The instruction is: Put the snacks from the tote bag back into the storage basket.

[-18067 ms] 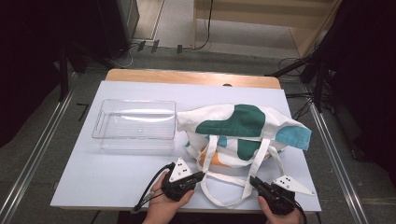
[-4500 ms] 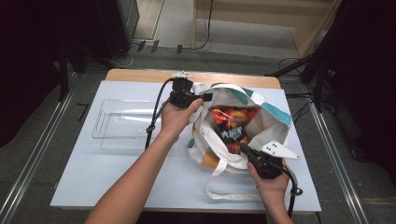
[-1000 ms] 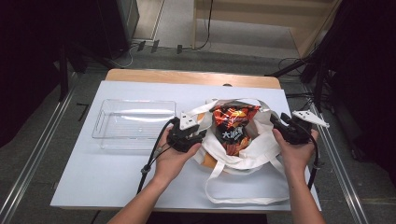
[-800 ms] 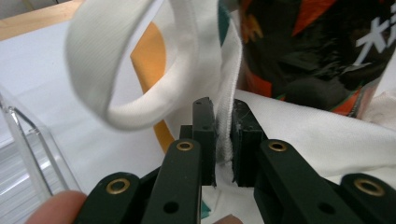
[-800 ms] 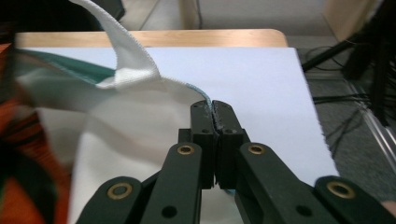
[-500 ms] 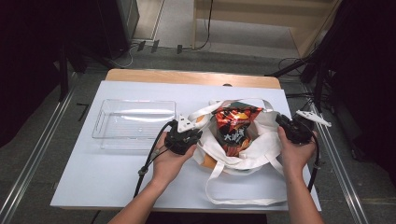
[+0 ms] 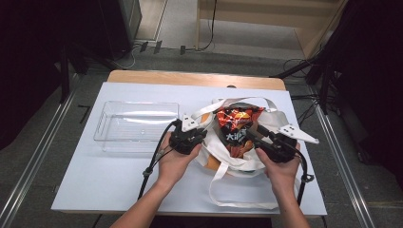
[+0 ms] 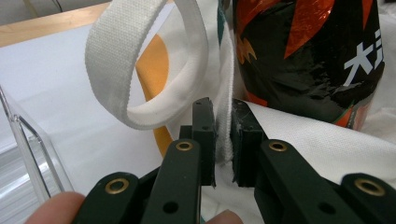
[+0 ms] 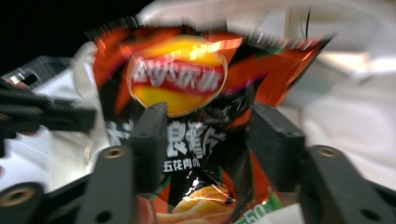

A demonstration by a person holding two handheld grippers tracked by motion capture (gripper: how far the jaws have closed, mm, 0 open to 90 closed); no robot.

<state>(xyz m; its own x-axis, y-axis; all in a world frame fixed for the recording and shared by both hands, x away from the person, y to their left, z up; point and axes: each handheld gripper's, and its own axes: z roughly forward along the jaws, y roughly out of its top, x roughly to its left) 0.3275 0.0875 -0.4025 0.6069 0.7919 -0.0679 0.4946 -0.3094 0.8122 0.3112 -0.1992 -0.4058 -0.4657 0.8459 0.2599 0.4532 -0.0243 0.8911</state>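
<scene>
A white tote bag [image 7: 247,164] with orange and teal patches lies open on the table, and a red and black chip bag [image 7: 235,126] stands in its mouth. My left gripper [image 7: 204,135] is at the bag's left rim. In the left gripper view my left gripper [image 8: 223,116] is shut on that white fabric rim, having just closed a little tighter, with the chip bag [image 8: 308,56] close behind. My right gripper [image 7: 250,135] reaches in from the right. Its jaws have just been opening, and my right gripper [image 9: 208,121] stands open with the chip bag [image 9: 177,79] between them.
A clear plastic tray [image 7: 135,126] sits left of the tote, its wall [image 8: 23,140] near my left gripper. One white strap [image 8: 116,70] loops up beside the left jaws, another [image 7: 218,190] trails toward the table's front edge.
My right gripper has left the tote's right rim and moved left to the chip bag, its jaws wider apart. The left gripper has stayed at the left rim.
</scene>
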